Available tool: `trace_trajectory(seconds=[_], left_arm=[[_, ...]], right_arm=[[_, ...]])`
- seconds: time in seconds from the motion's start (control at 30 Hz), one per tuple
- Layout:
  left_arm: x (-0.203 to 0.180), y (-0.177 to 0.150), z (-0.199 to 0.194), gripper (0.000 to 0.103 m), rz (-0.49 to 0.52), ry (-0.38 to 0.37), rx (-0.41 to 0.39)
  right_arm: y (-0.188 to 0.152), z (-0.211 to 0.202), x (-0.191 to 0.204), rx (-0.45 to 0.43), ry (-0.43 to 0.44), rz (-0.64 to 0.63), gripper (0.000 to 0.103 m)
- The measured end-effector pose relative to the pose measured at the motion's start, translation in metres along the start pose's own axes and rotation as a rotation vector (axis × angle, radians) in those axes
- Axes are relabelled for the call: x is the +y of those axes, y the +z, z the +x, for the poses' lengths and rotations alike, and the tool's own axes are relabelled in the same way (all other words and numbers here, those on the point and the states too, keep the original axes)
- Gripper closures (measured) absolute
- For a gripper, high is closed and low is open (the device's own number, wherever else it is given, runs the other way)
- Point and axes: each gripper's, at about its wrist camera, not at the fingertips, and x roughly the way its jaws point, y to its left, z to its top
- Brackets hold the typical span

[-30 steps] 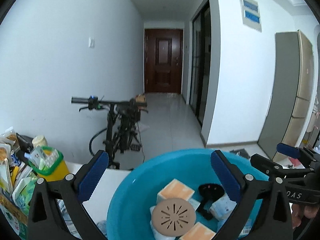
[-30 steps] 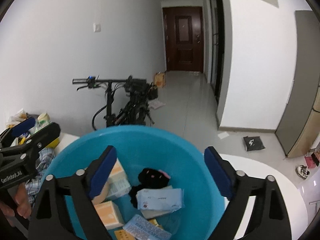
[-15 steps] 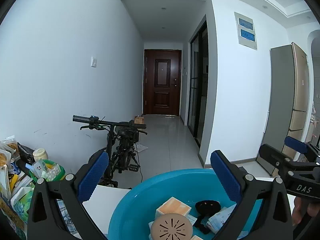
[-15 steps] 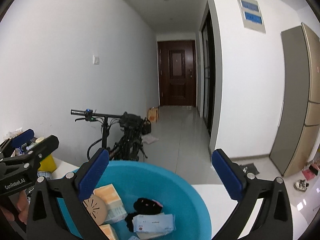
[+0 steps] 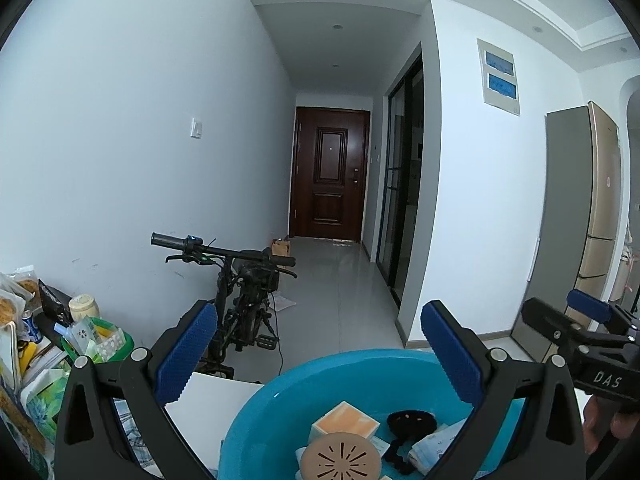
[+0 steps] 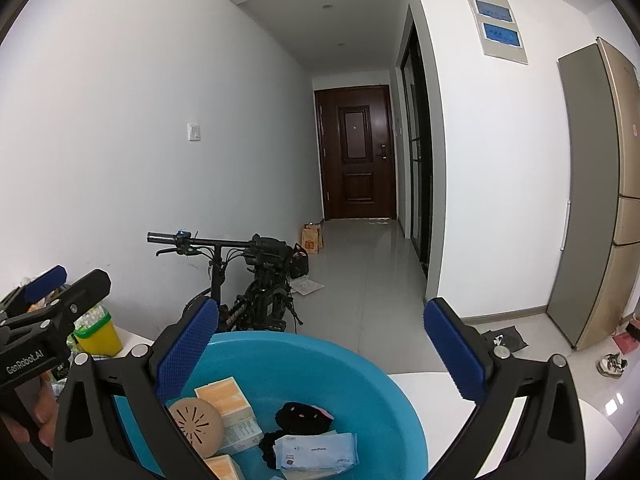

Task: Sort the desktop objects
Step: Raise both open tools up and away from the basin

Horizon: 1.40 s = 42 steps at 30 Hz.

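Observation:
A blue plastic basin (image 5: 280,396) (image 6: 320,360) stands on the white table (image 5: 212,400) (image 6: 436,388). It holds orange-topped boxes (image 5: 346,426) (image 6: 222,394), a round tan vented disc (image 5: 340,458) (image 6: 196,424), a black item (image 5: 412,422) (image 6: 300,414) and a blue-white tissue pack (image 6: 316,450). My left gripper (image 5: 320,352) is open and empty, raised above the basin's near side. My right gripper (image 6: 320,344) is open and empty, also raised above the basin. Each gripper shows at the edge of the other's view.
Clutter of packets, a can and a green-rimmed yellow bin (image 5: 100,340) (image 6: 96,332) sits at the table's left. A black bicycle (image 5: 244,296) (image 6: 256,292) leans by the wall beyond the table. A hallway and door (image 5: 330,184) lie ahead, a fridge (image 6: 600,200) at right.
Both grippers have risen and tilted upward, so the basin sits lower in both views and more of the hallway and ceiling shows. Both stay open and empty.

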Motion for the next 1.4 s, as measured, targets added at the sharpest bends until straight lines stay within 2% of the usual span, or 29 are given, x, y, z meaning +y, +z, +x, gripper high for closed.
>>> trace_trajectory(seconds=[0.37, 0.7, 0.87, 1.4], left_arm=[[-0.006, -0.003, 0.002, 0.0, 0.01, -0.004, 0.024], [-0.013, -0.007, -0.012, 0.0, 0.041, -0.006, 0.039], [-0.009, -0.006, -0.024, 0.0, 0.018, -0.013, 0.052], [-0.014, 0.011, -0.111, 0.0, 0.019, -0.025, 0.017]], right_arm=[[0.0, 0.001, -0.006, 0.008, 0.008, 0.03, 0.001], [-0.003, -0.012, 0.002, 0.008, 0.025, 0.012, 0.001], [-0.006, -0.024, 0.004, 0.016, 0.019, 0.008, 0.001], [0.005, -0.1, 0.012, -0.011, 0.032, 0.005, 0.001]])
